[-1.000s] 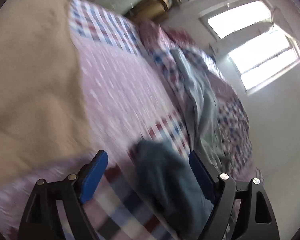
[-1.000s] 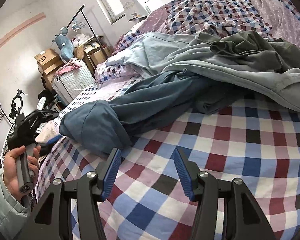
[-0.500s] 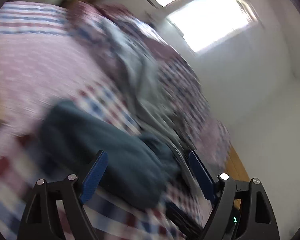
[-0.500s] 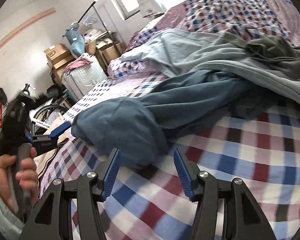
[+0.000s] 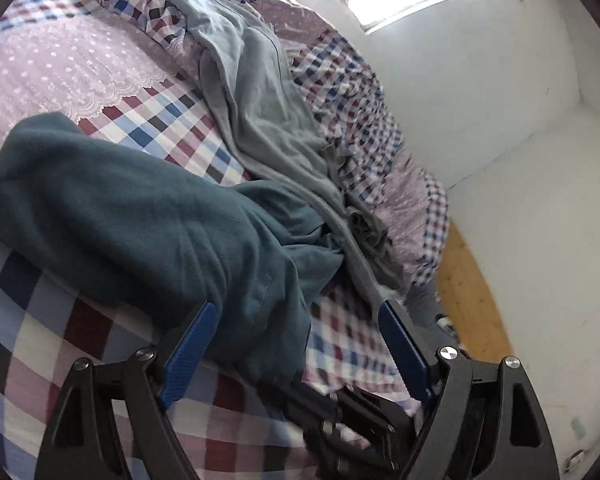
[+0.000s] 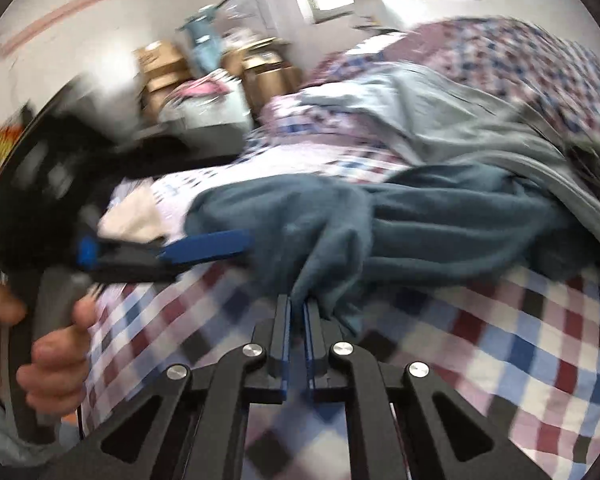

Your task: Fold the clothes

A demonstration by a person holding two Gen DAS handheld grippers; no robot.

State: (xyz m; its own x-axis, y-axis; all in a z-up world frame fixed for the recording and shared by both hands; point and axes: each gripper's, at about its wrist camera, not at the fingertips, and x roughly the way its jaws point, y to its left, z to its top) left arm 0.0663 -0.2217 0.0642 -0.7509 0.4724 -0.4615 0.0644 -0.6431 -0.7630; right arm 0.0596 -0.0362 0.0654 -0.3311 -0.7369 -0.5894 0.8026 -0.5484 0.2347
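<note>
Garment (image 6: 400, 220), teal, lies lengthwise across checked bedspread (image 6: 520, 360); right gripper (image 6: 296, 308) pinches its near edge, left gripper (image 5: 296, 320) spread wide.

Sweater (image 5: 148, 216) is lying on the bed (image 5: 40, 344), bunched near its front edge. Jacket (image 5: 260, 92) is lying behind it, its lower edge overlapping the sweater's far end. Right gripper (image 6: 297, 312) is sitting at the sweater's near edge, fingers (image 6: 282, 336) pinching a fold. Left gripper (image 5: 296, 336) is hovering over the sweater's near end, fingers apart. Boxes (image 6: 268, 76) are standing beyond the bed's left side.
</note>
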